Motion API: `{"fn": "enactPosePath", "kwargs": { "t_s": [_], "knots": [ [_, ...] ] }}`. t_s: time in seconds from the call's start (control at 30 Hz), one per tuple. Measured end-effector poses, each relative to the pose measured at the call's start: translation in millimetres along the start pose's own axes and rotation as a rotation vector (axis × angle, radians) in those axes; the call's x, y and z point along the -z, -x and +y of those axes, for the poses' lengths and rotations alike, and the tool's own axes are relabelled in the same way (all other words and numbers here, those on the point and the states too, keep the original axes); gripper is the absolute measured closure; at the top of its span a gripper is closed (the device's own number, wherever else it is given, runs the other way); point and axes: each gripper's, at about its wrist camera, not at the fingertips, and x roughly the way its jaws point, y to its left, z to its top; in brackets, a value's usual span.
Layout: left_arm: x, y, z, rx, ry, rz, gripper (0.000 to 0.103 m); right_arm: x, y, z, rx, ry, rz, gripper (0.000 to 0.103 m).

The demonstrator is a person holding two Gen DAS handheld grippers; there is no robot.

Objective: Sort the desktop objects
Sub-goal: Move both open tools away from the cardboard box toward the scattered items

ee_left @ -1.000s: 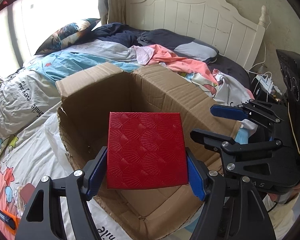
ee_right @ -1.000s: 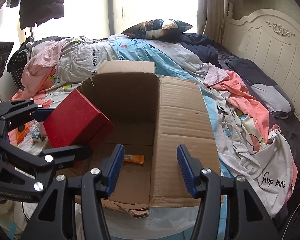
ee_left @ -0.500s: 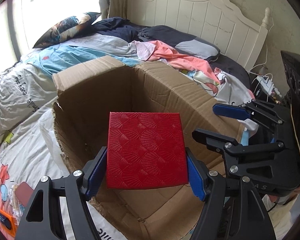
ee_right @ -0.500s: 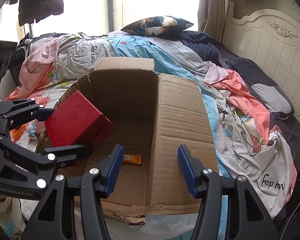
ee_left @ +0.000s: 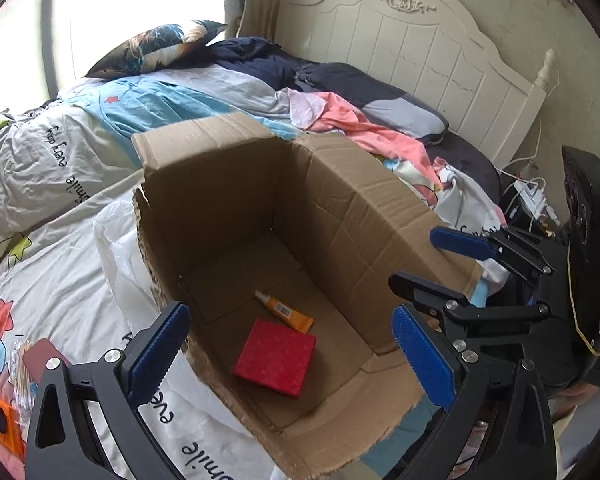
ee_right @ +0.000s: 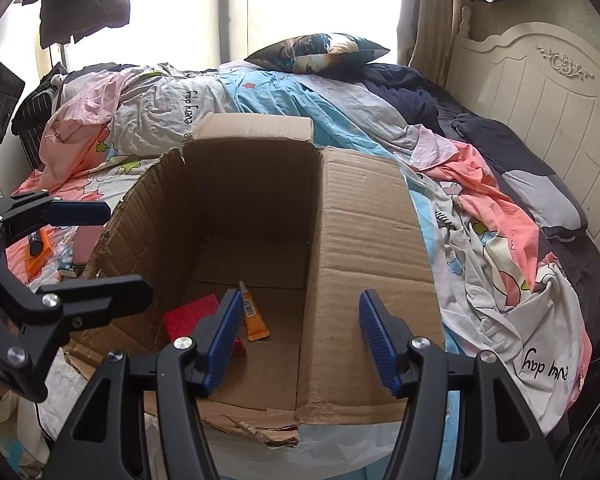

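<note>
Two items lie on the floor of the open cardboard box: a red box with an embossed lid, resting flat near the left wall, and an orange tube with a white cap, lying just beside the red box toward the far wall; whether they touch cannot be told. Left gripper: above the near edge of the cardboard box, jaws spread wide and empty, blue pads facing each other with the red box showing between them far below. Right gripper: at the box's right side, jaws likewise apart and holding nothing; in its own view the left pad overlaps part of the red box and the tube. Cardboard box: stands on the bed, flaps up, near edges torn, a white plastic sheet beneath it. Bed: covered in rumpled printed quilts, pink and dark clothing, a patterned pillow at the far side, a cream headboard behind. Small loose items, among them an orange object, lie on the bedding left of the cardboard box.
</note>
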Motion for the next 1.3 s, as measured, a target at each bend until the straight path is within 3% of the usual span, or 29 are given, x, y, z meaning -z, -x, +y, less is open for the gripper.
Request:
{"fn": "enactPosePath", "kwargs": {
  "t_s": [0.23, 0.73, 1.3],
  "knots": [
    [17.1, 10.3, 3.1, -0.063, -0.010, -0.007, 0.000, 3.0, 5.3, 13.1, -0.001, 0.004, -0.002, 0.042],
    [77.1, 59.8, 39.5, -0.188, 0.027, -0.040, 0.000, 6.3, 16.1, 69.8, -0.111, 0.055, -0.031, 0.040],
    [145.9, 115.1, 95.0, -0.186, 0.202, -0.085, 0.000, 16.5, 32.7, 144.8, -0.177, 0.119, -0.022, 0.040]
  ]
}}
